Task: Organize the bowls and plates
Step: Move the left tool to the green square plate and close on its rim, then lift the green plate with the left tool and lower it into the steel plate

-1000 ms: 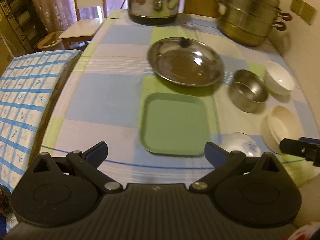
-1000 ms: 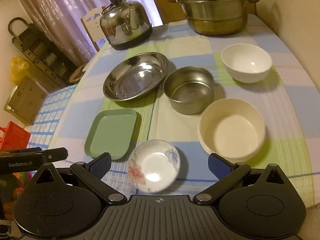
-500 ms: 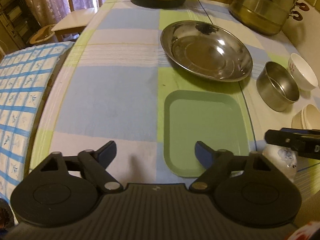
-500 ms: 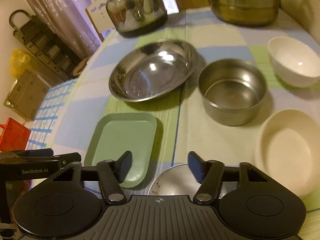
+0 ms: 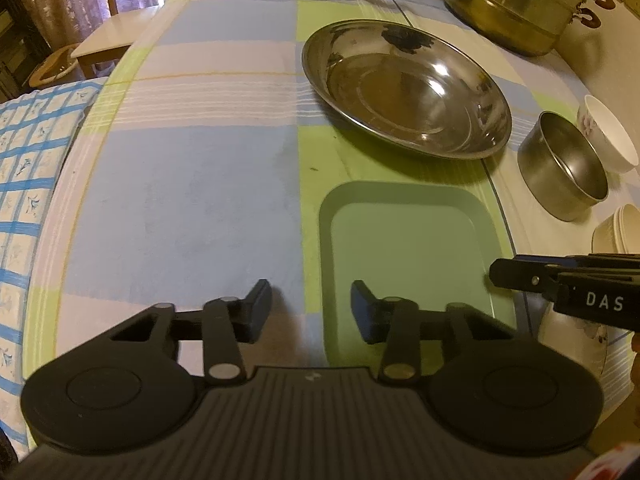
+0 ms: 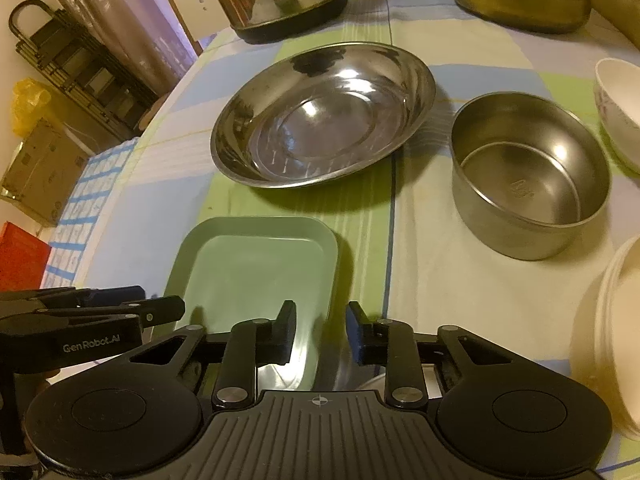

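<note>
Straddling left tool: green tray edge.

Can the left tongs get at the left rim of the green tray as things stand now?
Probably yes. The left tongs, closing, straddle the left rim of the green tray; nothing lies between. The right tongs are at its other side.

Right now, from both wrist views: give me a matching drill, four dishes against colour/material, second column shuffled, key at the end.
Things:
1. square tray
2. wide shallow dish
3. straight-walled bowl
4. stacked bowls at the right edge

Descriptions:
A. cream, nested in a stack
B. pale green, flat, nearest the left gripper
C. steel, deep with upright sides
D. steel, broad and low, just beyond the tray

Pairs: 1-B, 2-D, 3-C, 4-A
</note>
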Available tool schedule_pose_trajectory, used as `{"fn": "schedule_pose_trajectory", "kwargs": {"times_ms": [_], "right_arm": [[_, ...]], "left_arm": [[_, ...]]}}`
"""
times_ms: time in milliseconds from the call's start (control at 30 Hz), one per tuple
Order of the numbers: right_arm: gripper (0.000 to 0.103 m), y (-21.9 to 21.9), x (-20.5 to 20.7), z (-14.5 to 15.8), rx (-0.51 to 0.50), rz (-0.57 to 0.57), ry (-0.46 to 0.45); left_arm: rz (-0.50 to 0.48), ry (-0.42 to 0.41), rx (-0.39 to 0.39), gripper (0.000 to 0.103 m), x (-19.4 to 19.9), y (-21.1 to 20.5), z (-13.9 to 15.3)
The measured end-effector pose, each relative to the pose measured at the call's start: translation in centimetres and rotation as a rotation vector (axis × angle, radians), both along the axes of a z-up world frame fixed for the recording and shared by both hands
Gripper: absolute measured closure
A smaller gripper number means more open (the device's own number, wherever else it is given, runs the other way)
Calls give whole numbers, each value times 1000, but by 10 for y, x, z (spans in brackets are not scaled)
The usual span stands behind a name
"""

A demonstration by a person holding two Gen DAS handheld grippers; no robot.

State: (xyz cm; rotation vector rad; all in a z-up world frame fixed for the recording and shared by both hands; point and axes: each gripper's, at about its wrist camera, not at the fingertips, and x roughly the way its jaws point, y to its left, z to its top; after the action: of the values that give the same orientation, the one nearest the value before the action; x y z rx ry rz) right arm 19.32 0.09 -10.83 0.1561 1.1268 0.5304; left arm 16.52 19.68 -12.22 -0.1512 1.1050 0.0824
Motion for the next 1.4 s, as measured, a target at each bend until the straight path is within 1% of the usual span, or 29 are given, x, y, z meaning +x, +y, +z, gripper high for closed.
{"fn": "schedule_pose_trajectory", "kwargs": {"times_ms": [33,100,267,333,367,400,600,733,1000,1200,1400], "right_arm": [[79,0,1,-1,0,0,6],[87,2,2,-3,2,-2,16],[94,4,4,-4,-11,-5,22],[97,3,5,-5,-12,-7,29],[99,3,6,-6,-10,-7,31],[99,3,7,-6,-6,-6,36],[99,5,8,-3,10,17,54],[99,8,9,8,42,36,47],[99,19,13,36,110,81,-4],[99,17,33,45,130,44,-20],[99,5,67,51,114,-41,-49]], "left_arm": [[-1,2,-3,68,1,0,-1],[-5,0,-5,69,2,1,-2],[-18,-7,-11,73,6,-1,-3],[-21,-7,-14,77,6,-1,-3],[-23,-6,-20,84,7,-2,-3],[-25,-3,-34,88,7,-1,-3],[-3,-2,-40,89,4,2,3],[17,-35,-36,89,-1,8,23],[44,-98,-24,89,0,25,62],[28,-151,-34,89,27,26,72],[-20,-178,-54,89,71,12,66]]}}
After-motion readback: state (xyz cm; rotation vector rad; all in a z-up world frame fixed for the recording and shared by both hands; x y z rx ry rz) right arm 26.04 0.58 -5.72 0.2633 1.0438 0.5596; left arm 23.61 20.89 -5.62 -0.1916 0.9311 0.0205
